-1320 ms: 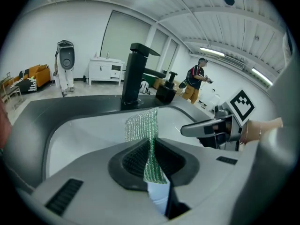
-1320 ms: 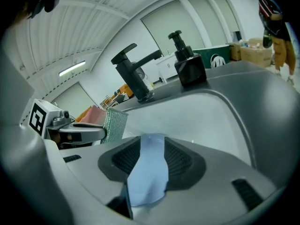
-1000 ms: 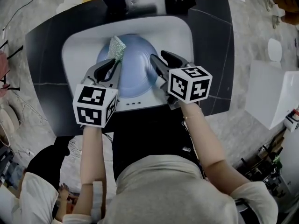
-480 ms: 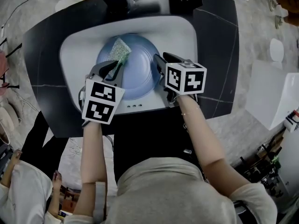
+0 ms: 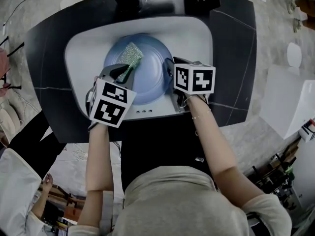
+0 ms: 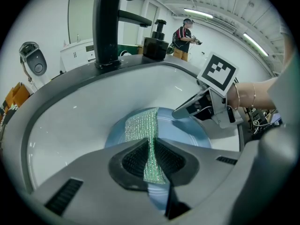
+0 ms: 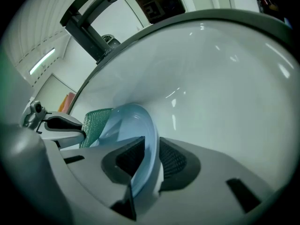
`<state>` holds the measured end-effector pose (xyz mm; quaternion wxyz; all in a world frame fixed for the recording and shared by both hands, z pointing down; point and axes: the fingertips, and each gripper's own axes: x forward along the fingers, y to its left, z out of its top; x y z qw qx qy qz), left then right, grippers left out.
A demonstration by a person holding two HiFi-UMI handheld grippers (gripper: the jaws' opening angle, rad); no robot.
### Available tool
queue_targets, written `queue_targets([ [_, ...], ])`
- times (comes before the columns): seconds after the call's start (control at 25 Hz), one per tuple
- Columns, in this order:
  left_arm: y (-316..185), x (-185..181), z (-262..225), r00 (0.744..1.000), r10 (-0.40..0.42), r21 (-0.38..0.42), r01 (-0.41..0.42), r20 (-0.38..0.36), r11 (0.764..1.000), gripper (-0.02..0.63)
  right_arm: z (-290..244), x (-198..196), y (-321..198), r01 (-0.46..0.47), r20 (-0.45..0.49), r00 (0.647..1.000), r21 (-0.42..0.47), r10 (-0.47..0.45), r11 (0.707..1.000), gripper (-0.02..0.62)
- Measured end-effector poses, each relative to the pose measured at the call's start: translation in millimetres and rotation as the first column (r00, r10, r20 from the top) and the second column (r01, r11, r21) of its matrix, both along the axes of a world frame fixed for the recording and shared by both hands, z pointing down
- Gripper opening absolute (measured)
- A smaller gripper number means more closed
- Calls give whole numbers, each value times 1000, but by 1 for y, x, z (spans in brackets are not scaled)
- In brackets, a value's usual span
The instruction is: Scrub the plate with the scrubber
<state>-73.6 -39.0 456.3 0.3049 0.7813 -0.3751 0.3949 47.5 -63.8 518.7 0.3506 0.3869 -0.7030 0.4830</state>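
Both forearms stretch forward, wrists pitched steeply down. My left gripper (image 6: 151,146) pinches the green scrubber (image 6: 139,124), which lies on the blue plate (image 5: 152,77). My right gripper (image 7: 151,149) has just been closing and clamps the plate's right rim. The plate sits in the white sink (image 5: 194,38).

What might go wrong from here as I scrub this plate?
The right gripper has just been closing its jaws with only the rim of the plate between them, so it may slip against the sink. The left gripper pinches a thin strip of the scrubber, which may pull out.
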Motion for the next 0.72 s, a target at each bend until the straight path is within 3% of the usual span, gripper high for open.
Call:
queue_targets([
  [0.2,0,1,2,1000,15,-9,-15,11,1000,55,5,2,0,6,-38,999,-8,-6,1000,11],
  [0.72,20,25,18,978,203,-101,-197,48,975,55,-5,5,-3,-2,-8,1000,10,2,1000,20],
])
